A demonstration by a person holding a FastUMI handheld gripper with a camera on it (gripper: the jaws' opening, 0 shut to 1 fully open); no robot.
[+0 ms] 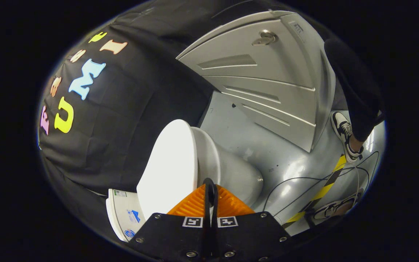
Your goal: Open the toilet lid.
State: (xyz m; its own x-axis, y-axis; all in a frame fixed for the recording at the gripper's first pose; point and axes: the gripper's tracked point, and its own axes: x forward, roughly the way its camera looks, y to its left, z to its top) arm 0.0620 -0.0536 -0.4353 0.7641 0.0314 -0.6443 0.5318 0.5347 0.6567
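Fingers of the gripper (209, 198) pressed together, pinching nothing; toilet lid (169, 167) just ahead, raised from the bowl (238, 174) — a careless nudge might drop it shut.

Floor (267, 145): smooth grey, glossy, glare patches. Toilet (231, 171) stands on it, white base resting directly on grey surface, beyond hand-held gripper (209, 203) (fingers pressed together, nothing between). Grey metal cabinet (267, 80) stands on floor beyond toilet. Yellow-and-black striped tape (326, 185) stuck along floor beside toilet; thin black cables (304, 179) loop across it. Person's shoe (344, 133) planted on floor near cabinet; second shoe (335, 208) just past tape.
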